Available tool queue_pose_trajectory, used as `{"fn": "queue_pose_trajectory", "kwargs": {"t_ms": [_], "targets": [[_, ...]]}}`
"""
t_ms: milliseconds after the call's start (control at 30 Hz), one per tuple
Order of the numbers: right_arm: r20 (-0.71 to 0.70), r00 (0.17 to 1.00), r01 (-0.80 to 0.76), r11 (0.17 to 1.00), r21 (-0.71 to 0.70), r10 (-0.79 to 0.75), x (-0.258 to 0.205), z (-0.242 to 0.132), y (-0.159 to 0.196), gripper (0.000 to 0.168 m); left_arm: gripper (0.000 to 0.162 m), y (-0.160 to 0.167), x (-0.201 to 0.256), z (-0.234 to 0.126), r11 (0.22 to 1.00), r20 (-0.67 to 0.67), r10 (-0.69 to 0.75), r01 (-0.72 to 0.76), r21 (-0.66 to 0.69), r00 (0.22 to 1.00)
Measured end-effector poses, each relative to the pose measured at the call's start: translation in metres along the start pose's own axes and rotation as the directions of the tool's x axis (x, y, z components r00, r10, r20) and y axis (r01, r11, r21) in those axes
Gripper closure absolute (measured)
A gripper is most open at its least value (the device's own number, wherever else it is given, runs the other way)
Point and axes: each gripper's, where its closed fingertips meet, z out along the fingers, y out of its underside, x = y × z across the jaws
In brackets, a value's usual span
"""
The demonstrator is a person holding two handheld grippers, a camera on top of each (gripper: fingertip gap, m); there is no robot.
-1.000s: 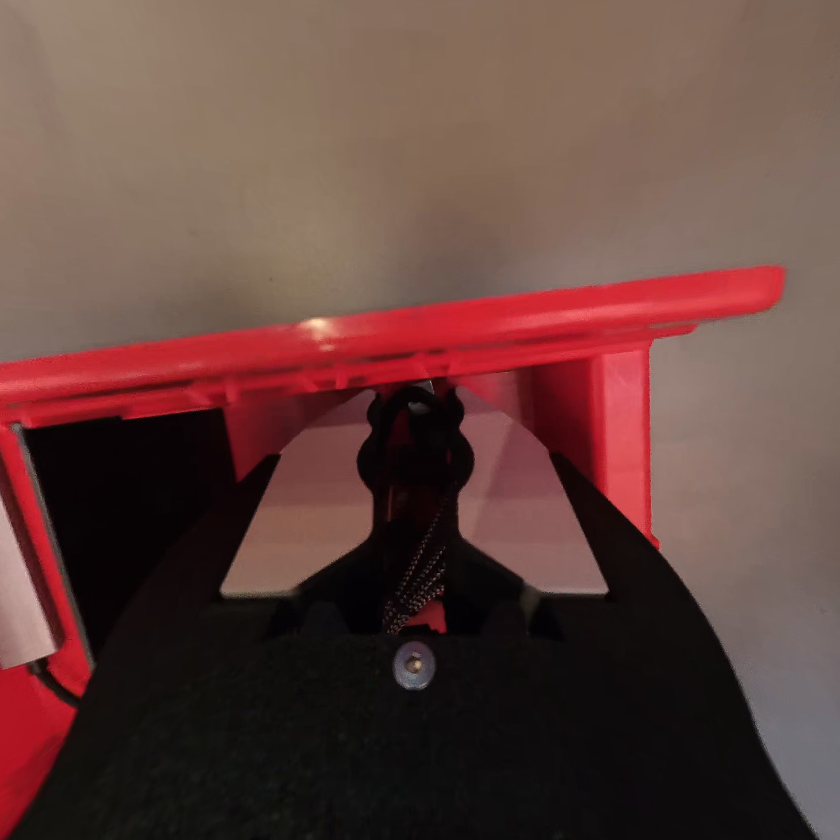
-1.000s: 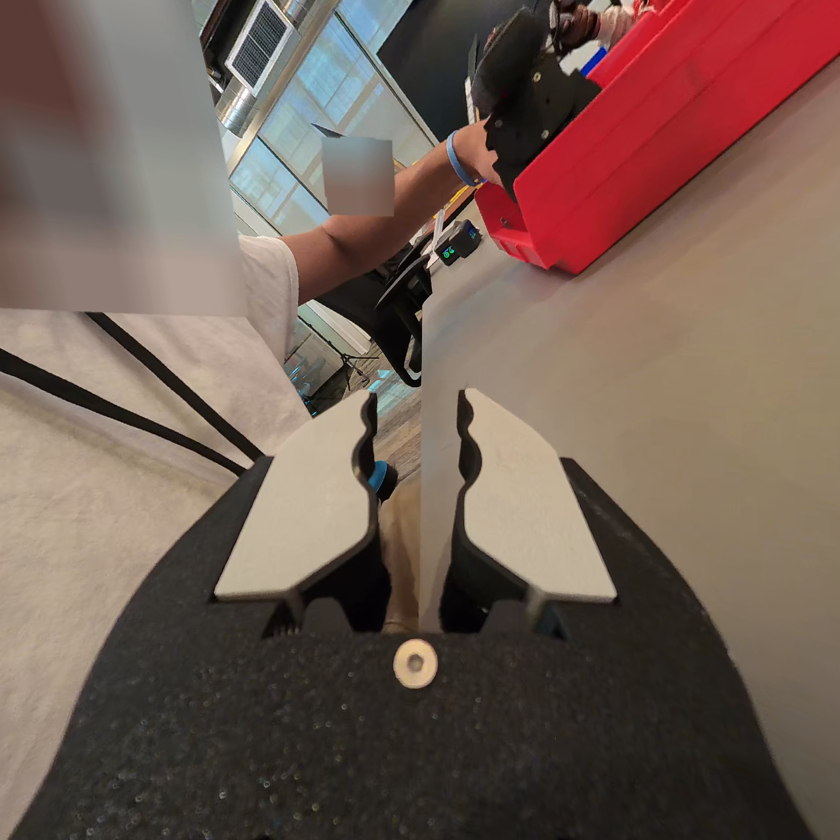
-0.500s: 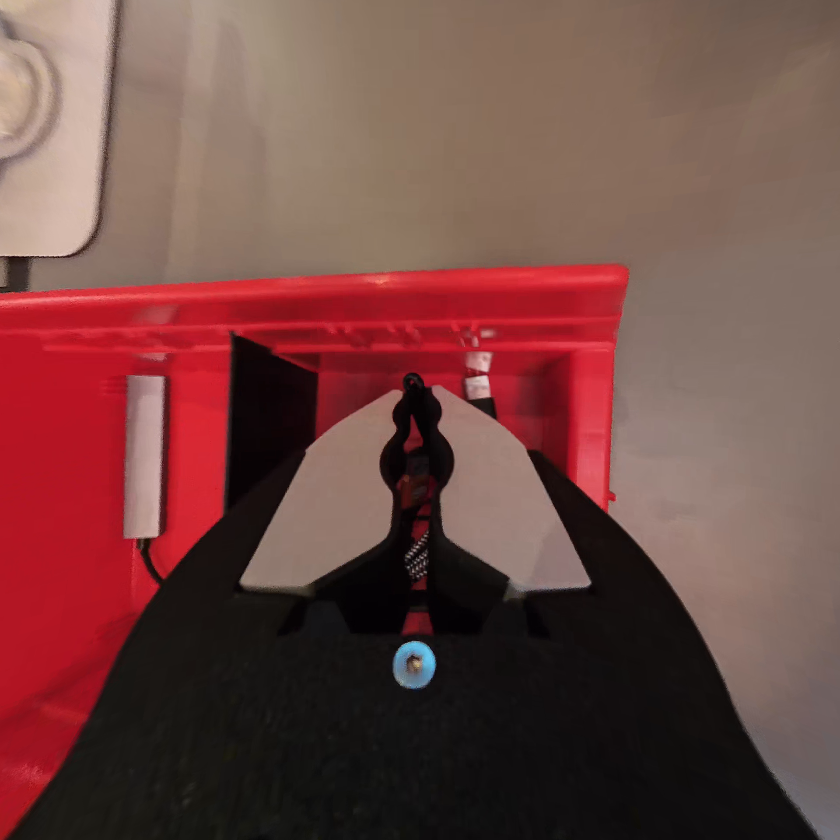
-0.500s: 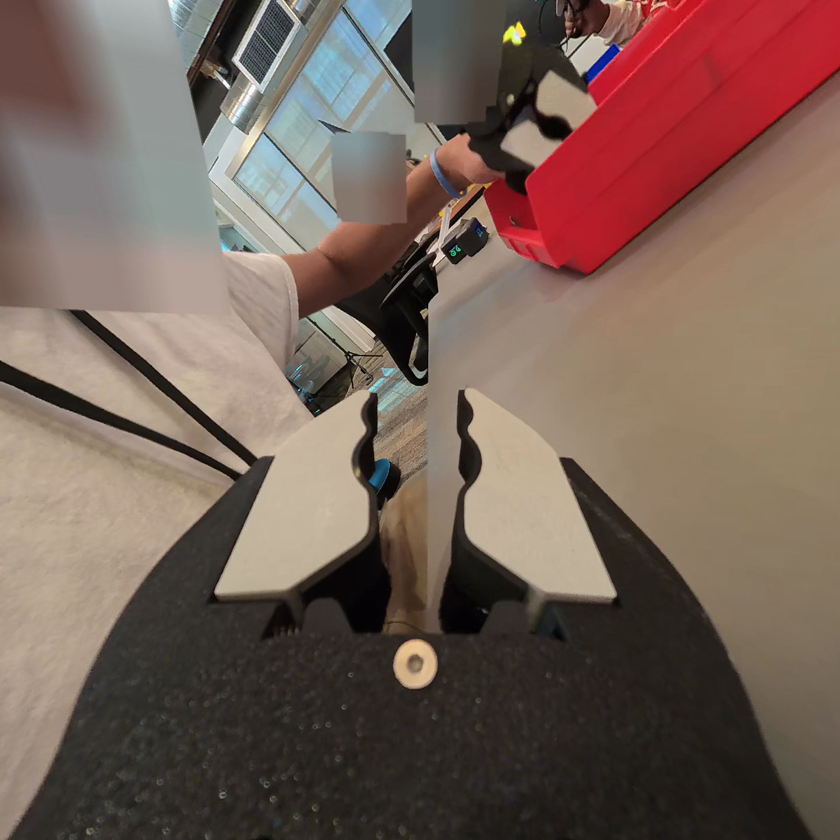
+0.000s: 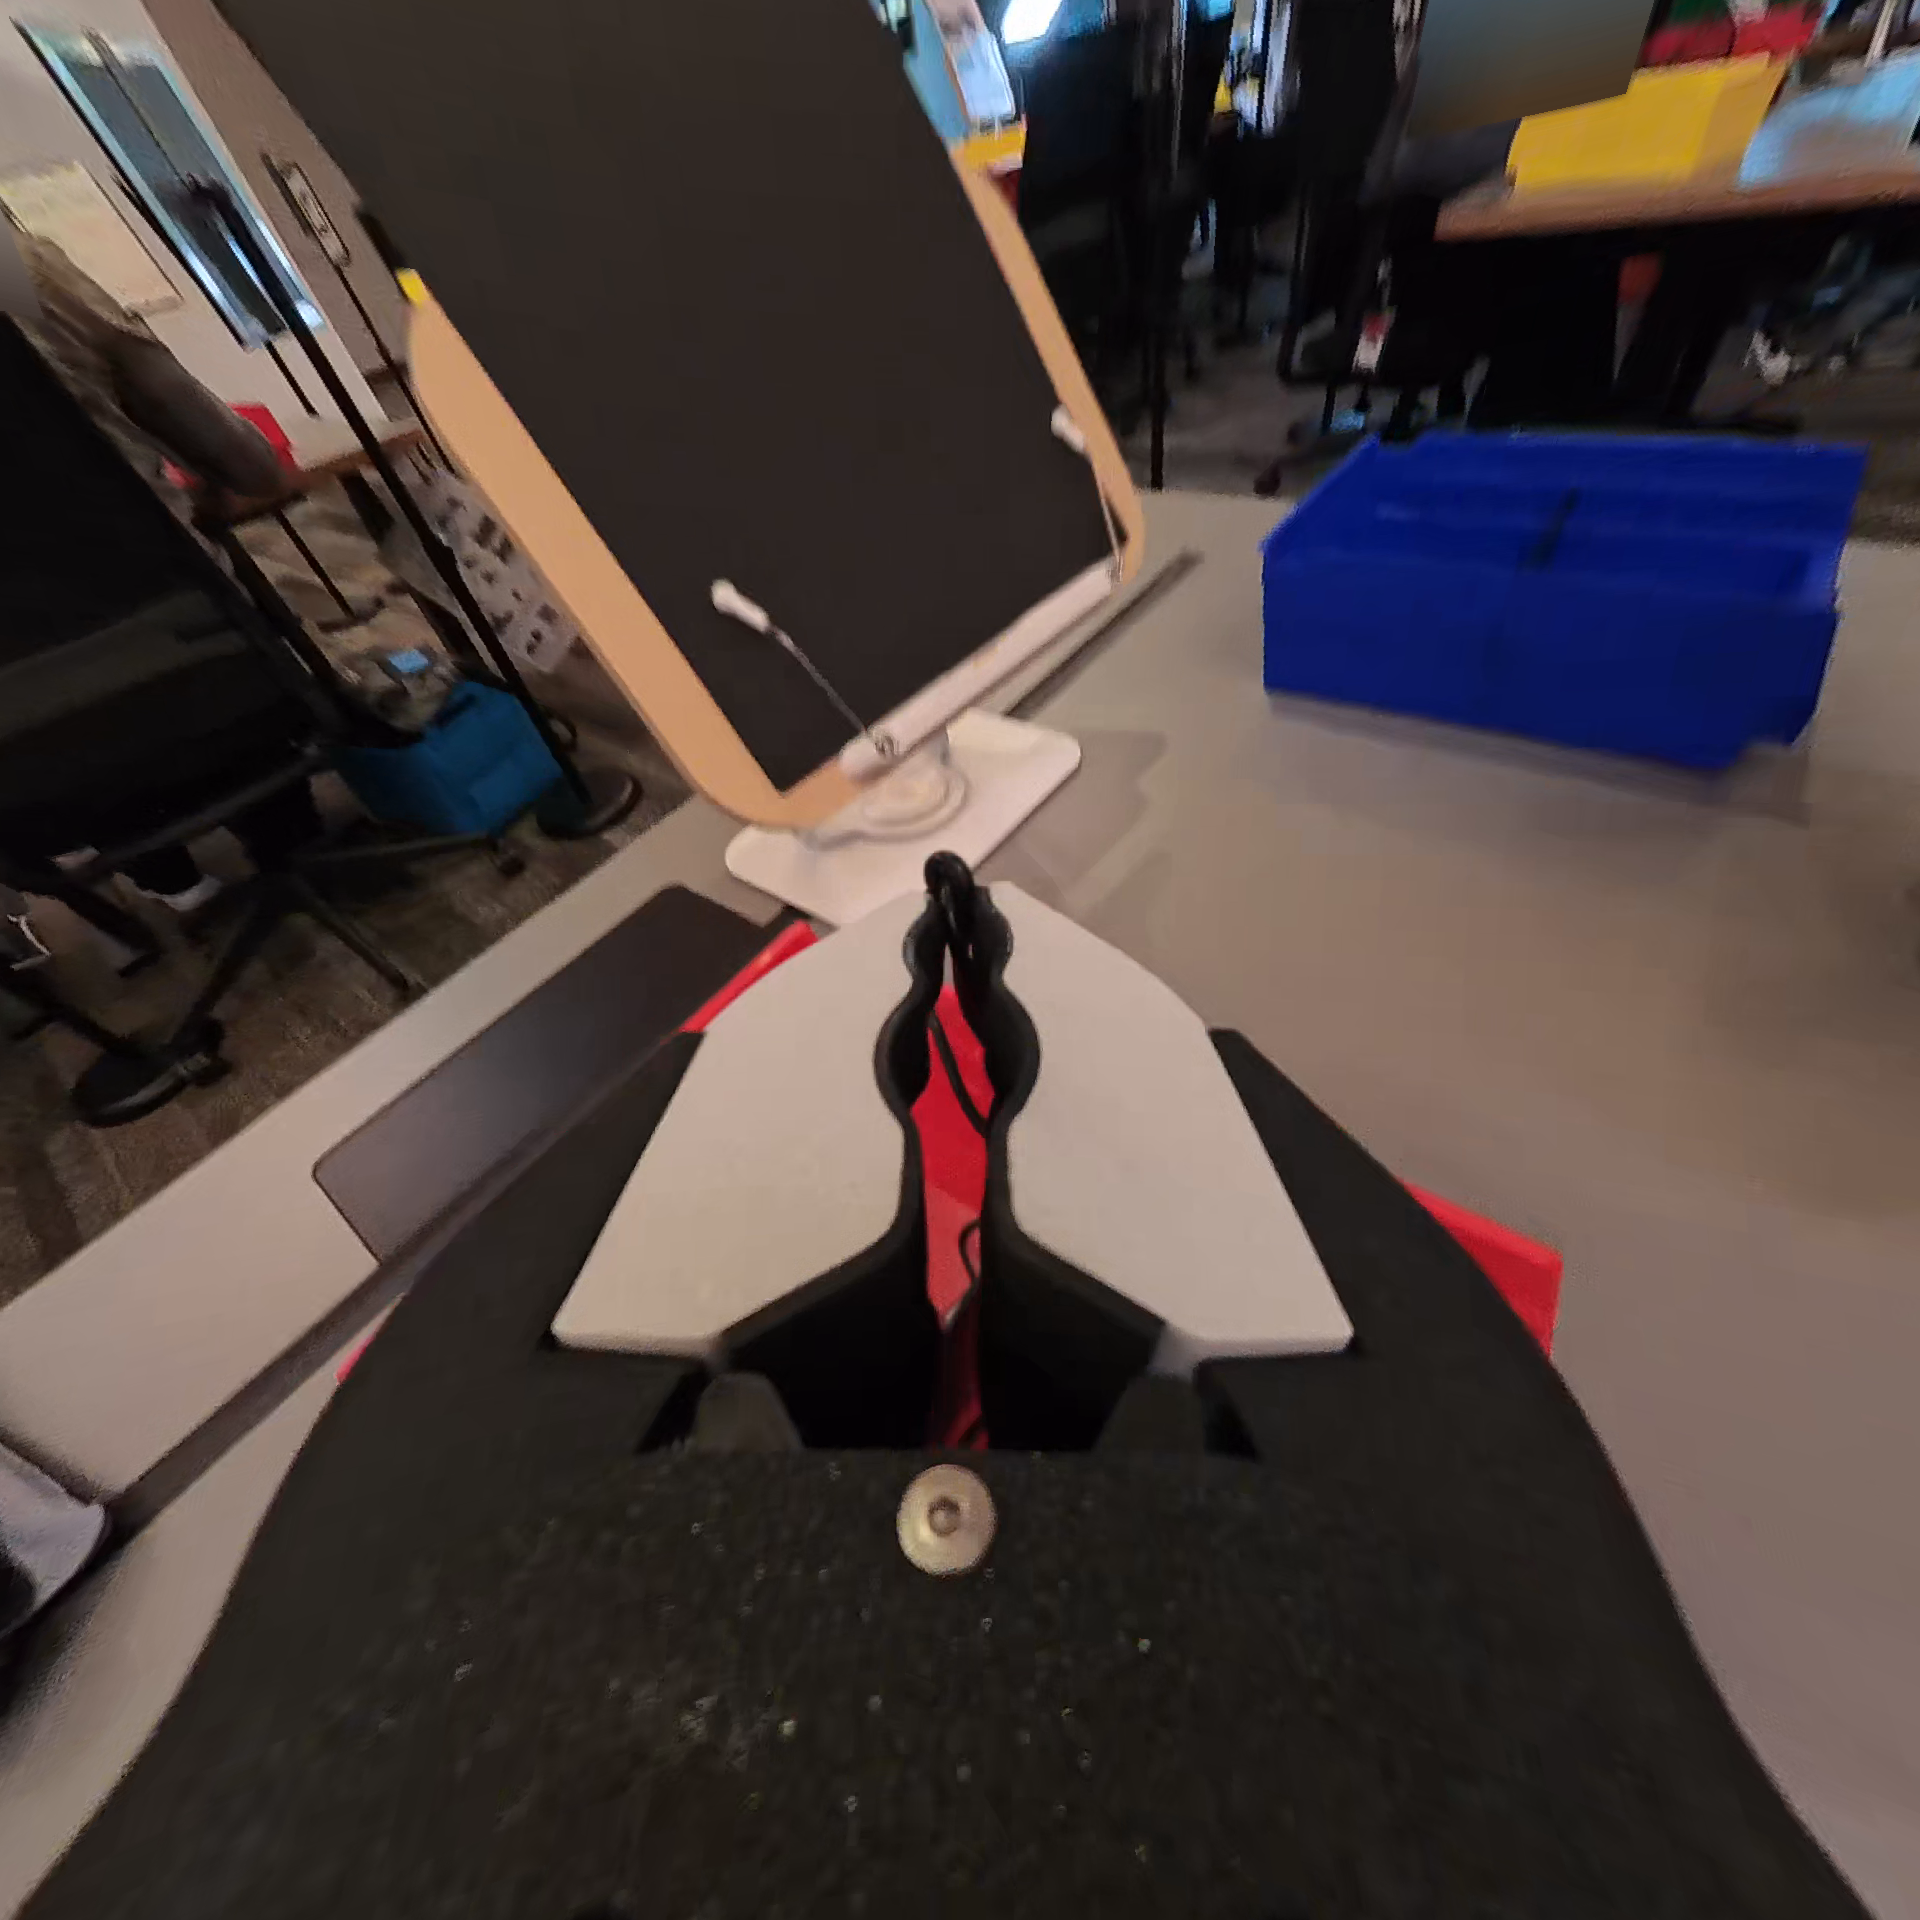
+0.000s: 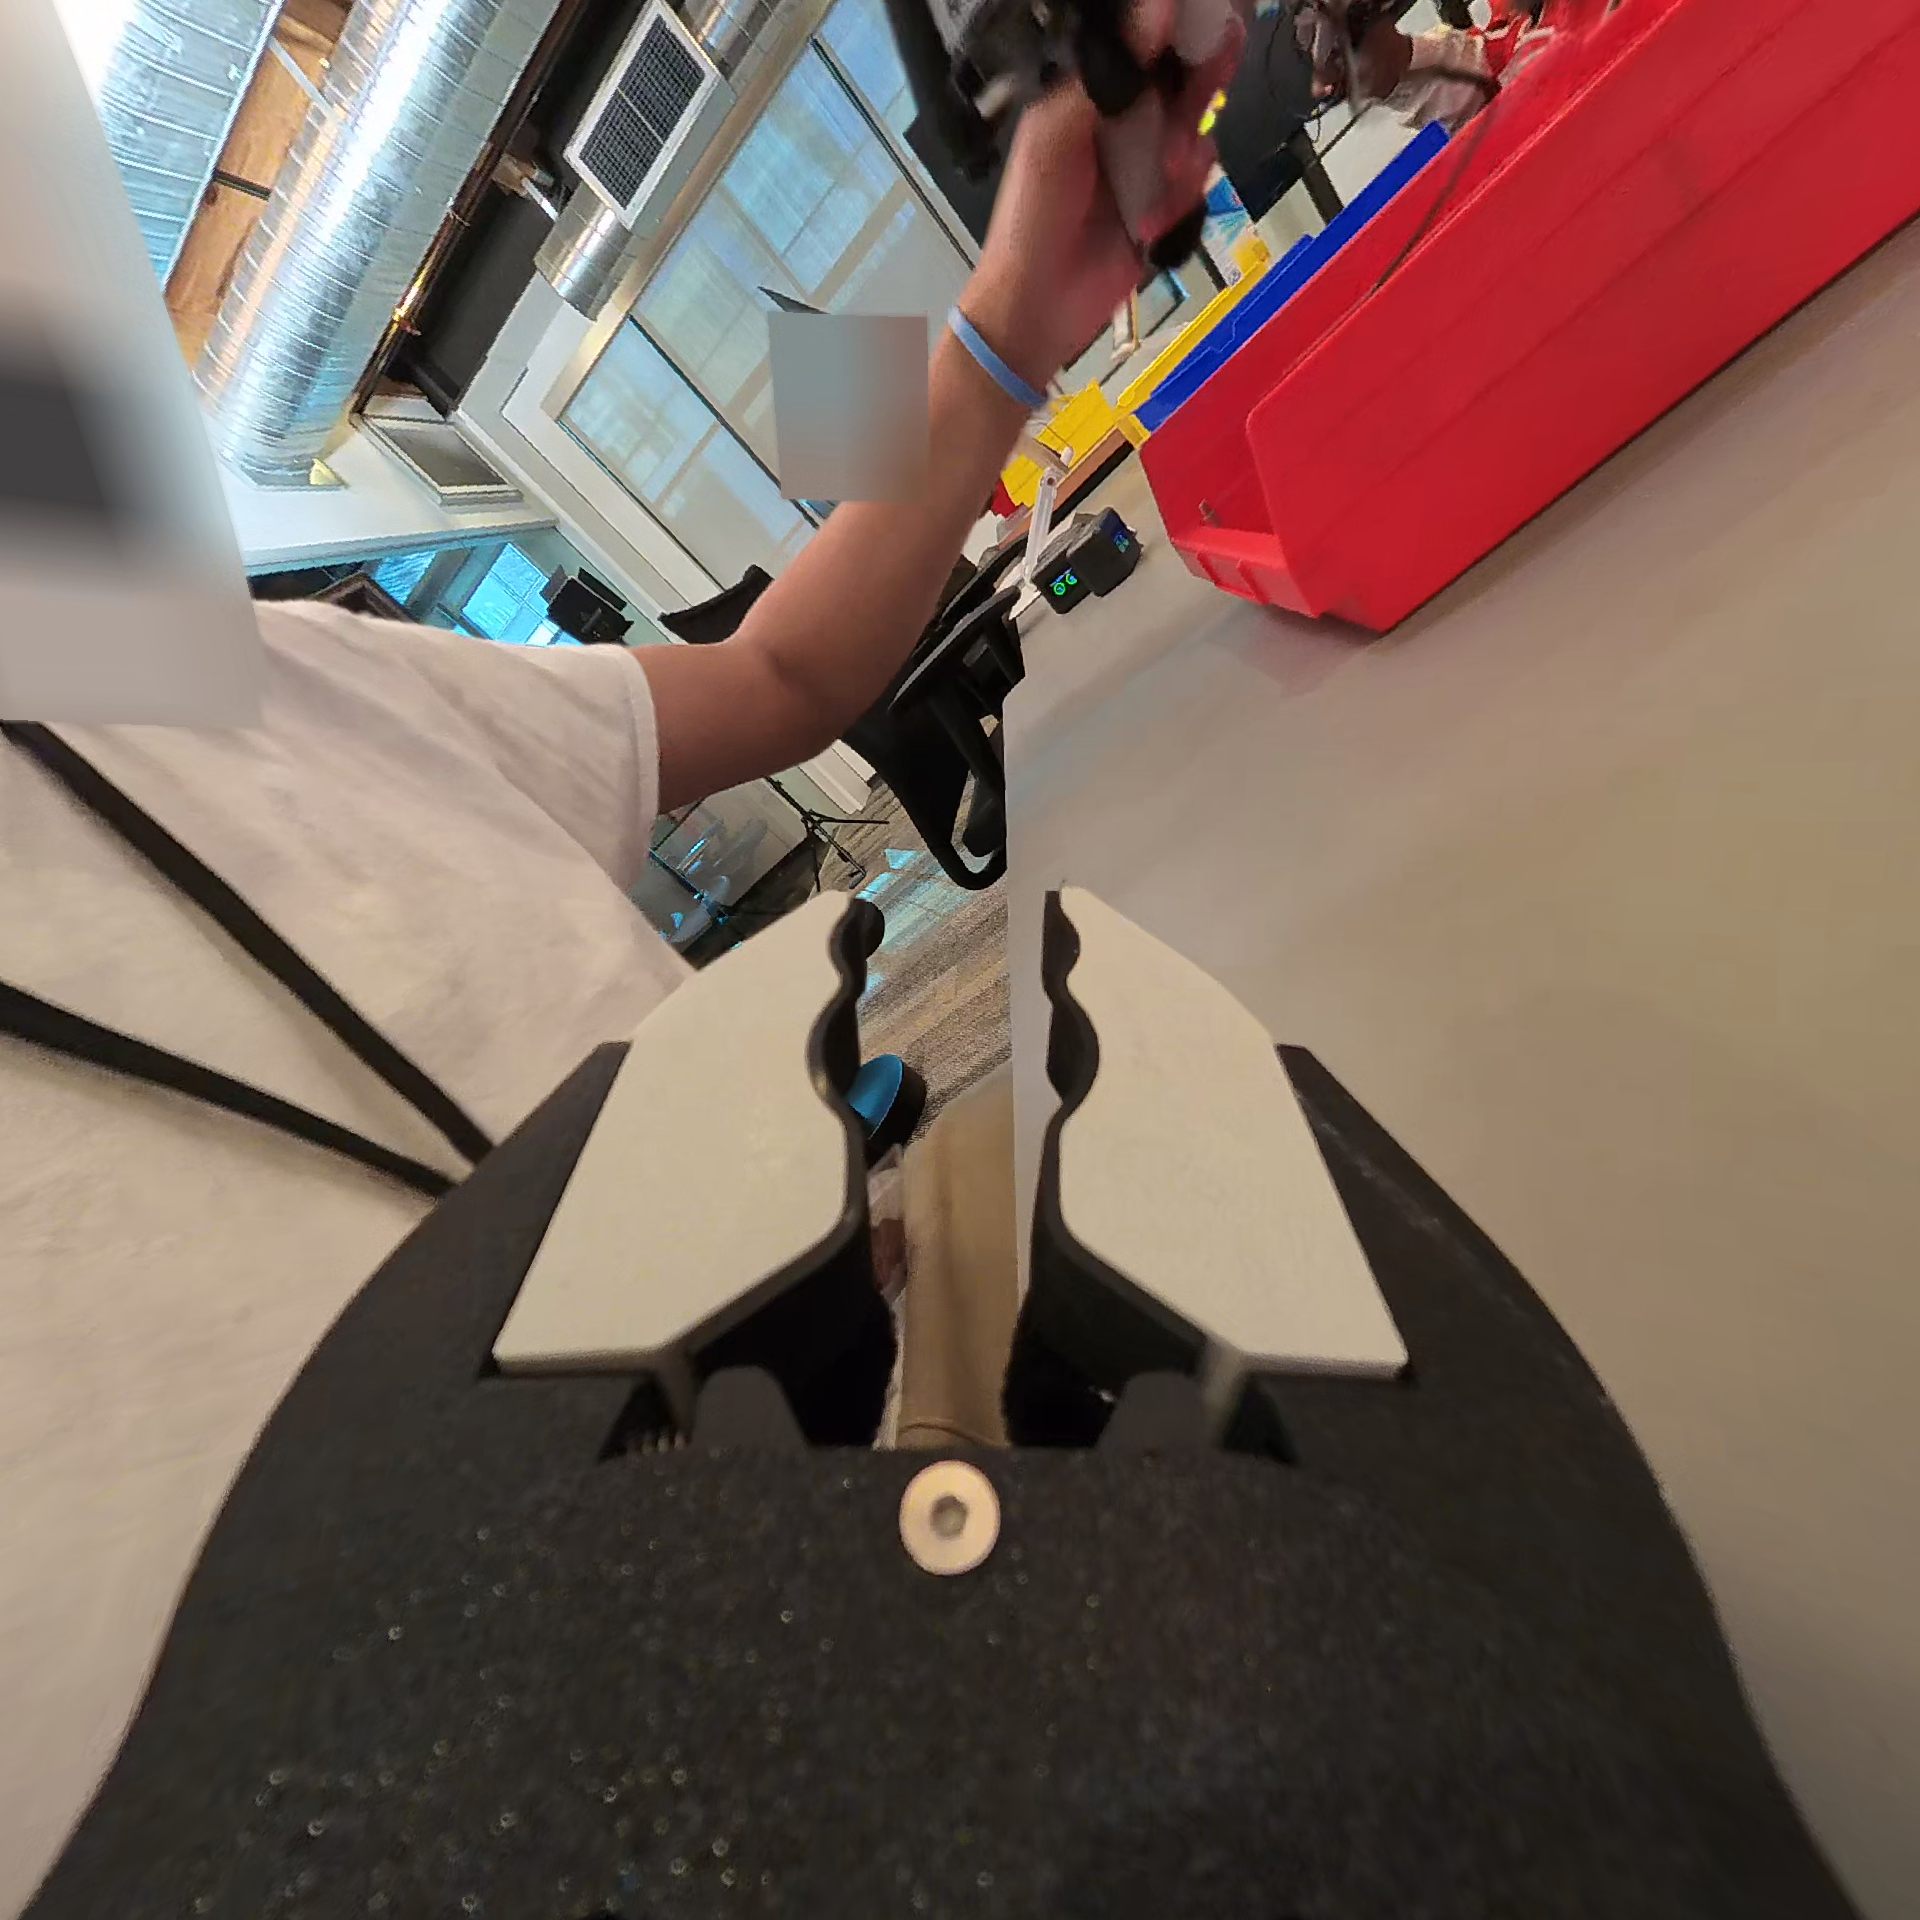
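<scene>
My left gripper [image 5: 951, 920] is shut on a thin black cable [image 5: 944, 876]. A small loop of the cable pokes out past the fingertips and the rest hangs down between the fingers. It is held above a red bin [image 5: 1496, 1252] on the grey table [image 5: 1455, 987]. My right gripper [image 6: 951, 935] is open and empty, resting low at the table's near edge [image 6: 1455, 935], turned on its side. In the right wrist view the red bin [image 6: 1558, 312] lies far off. A person's hand holds the blurred left gripper [image 6: 1091, 62] up above it.
A black screen with a tan rim [image 5: 727, 364] stands on a white base [image 5: 966, 790] just ahead of the left gripper. A blue bin [image 5: 1558, 613] sits at the right, and a black mat [image 5: 540, 1060] at the left. A small black device with green lights [image 6: 1086, 566] sits near the red bin.
My left gripper has risen out of the red bin with the cable and tilted up, so it now looks across the table. My right gripper has not moved.
</scene>
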Motion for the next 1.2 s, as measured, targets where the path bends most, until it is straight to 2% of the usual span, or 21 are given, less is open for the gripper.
{"fn": "queue_pose_trajectory", "kwargs": {"t_ms": [133,267,333,500,600,667,733,800,900,1000,1167,1200], "targets": [[-0.014,1.000,0.022,1.000,0.000,-0.022,-0.002,-0.002,-0.001,0.138,0.157,-0.052,0.024,0.004,0.996,-0.025,0.013,-0.011,0.093,1.000],[-0.051,0.996,0.077,0.997,-0.007,-0.078,-0.003,-0.003,-0.001,0.137,0.157,-0.093,0.076,0.029,0.992,-0.065,0.057,-0.049,0.119,0.996],[-0.066,0.992,0.103,0.995,-0.011,-0.103,-0.005,-0.004,0.000,0.137,0.157,-0.123,0.107,0.038,0.980,-0.077,0.125,-0.111,0.167,0.989],[-0.070,0.988,0.137,0.990,0.029,-0.135,-0.018,-0.015,-0.002,0.138,0.157,-0.218,0.160,0.037,0.901,-0.008,0.335,-0.317,0.296,0.942],[-0.086,0.984,0.163,0.985,0.057,-0.158,-0.023,-0.024,-0.006,0.138,0.157,-0.243,0.193,0.044,0.892,-0.080,0.355,-0.312,0.325,0.931],[-0.097,0.981,0.175,0.981,0.087,-0.167,-0.025,-0.030,-0.011,0.138,0.157,-0.227,0.213,0.064,0.895,-0.119,0.405,-0.367,0.255,0.906],[-0.107,0.980,0.181,0.977,0.117,-0.169,-0.026,-0.036,-0.015,0.138,0.157,-0.192,0.234,0.088,0.890,-0.187,0.449,-0.419,0.178,0.874],[-0.124,0.977,0.191,0.972,0.138,-0.175,-0.027,-0.041,-0.018,0.138,0.157,-0.146,0.262,0.106,0.905,-0.339,0.425,-0.403,0.139,0.839],[-0.150,0.970,0.214,0.965,0.150,-0.191,-0.029,-0.047,-0.021,0.138,0.157,-0.071,0.290,0.134,0.947,-0.467,0.297,-0.320,0.030,0.833],[-0.172,0.965,0.228,0.959,0.166,-0.200,-0.029,-0.053,-0.024,0.139,0.157,-0.010,0.319,0.150,0.979,-0.525,0.135,-0.196,-0.061,0.840],[-0.170,0.969,0.207,0.961,0.181,-0.177,-0.025,-0.056,-0.025,0.139,0.156,0.038,0.353,0.148,0.989,-0.532,-0.007,-0.072,-0.127,0.847],[-0.170,0.970,0.203,0.963,0.179,-0.173,-0.024,-0.055,-0.024,0.139,0.149,0.044,0.353,0.144,0.988,-0.516,-0.014,-0.066,-0.138,0.856]]}}
